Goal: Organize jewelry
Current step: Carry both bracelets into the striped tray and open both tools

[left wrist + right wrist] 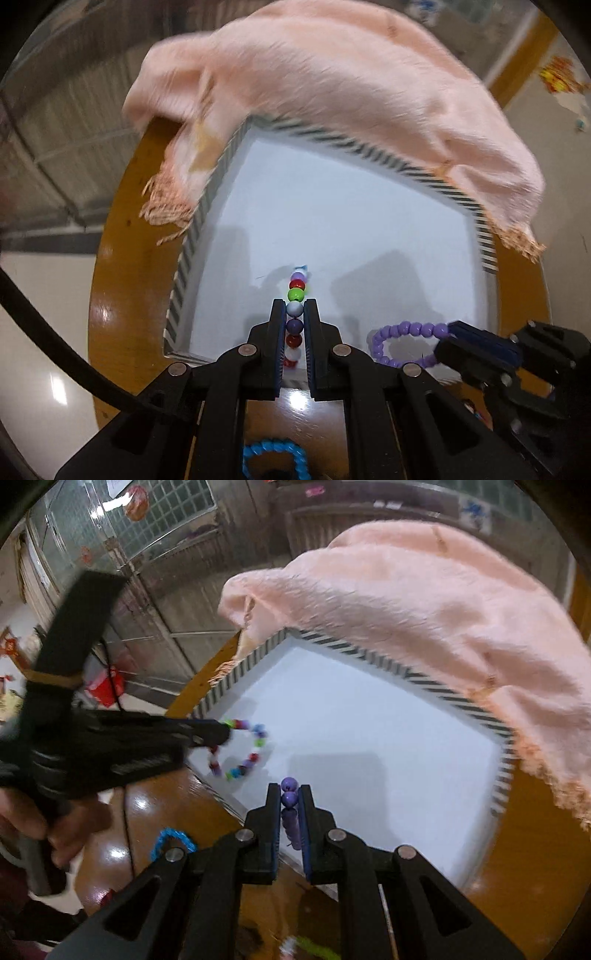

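- Left gripper (295,310) is clenched on a multicoloured bead bracelet (296,295): round, glossy beads in green, red, white and purple, dangling over the box's white floor.
- Right gripper (289,794) is clamped on a purple bead bracelet (289,800), its smooth matte beads looping over the near edge of the box.
- The box (207,206) is a shallow square tray with a black-and-white striped rim.
- A soft peach cloth (332,74) with a fringed hem drapes over its far side.
- All of it sits on a round, lacquered brown table (122,258).
- A blue beaded bracelet (273,448) lies on the table beside the box.
- No writing is readable.
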{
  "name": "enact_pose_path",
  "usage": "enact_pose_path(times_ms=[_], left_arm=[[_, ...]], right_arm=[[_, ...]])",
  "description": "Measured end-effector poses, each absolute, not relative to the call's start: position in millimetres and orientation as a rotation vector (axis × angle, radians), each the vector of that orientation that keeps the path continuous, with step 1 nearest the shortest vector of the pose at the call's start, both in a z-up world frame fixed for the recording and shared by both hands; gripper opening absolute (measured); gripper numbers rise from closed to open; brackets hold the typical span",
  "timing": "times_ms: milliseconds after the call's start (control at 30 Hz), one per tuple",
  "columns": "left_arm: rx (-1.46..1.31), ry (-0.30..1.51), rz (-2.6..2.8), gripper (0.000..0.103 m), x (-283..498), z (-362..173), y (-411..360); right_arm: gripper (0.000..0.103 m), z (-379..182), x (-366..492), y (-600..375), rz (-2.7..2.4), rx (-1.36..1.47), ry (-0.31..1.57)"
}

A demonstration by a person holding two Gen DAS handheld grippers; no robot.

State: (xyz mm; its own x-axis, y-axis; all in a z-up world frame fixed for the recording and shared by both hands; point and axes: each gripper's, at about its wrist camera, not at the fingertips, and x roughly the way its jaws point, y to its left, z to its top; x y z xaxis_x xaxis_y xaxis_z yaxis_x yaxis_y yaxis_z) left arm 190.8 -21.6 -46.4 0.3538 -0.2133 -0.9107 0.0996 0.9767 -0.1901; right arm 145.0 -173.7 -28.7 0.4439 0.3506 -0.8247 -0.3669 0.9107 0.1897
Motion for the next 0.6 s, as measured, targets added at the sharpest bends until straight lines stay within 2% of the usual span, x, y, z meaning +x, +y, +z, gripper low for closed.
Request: enact_pose_path(times_ms=[300,600], left_arm=[[-0.115,1.278,-0.117,0.0,189.9,-82.6,-3.6],[-0.121,1.291,-0.137,0.0,166.2,-83.7,-4.5]], right_arm=[[0.009,-84.4,193.9,-193.4,0.376,0.097,1.139],[0.009,-102.0,163.0,-183.1,0.399,-0.009,1.195]])
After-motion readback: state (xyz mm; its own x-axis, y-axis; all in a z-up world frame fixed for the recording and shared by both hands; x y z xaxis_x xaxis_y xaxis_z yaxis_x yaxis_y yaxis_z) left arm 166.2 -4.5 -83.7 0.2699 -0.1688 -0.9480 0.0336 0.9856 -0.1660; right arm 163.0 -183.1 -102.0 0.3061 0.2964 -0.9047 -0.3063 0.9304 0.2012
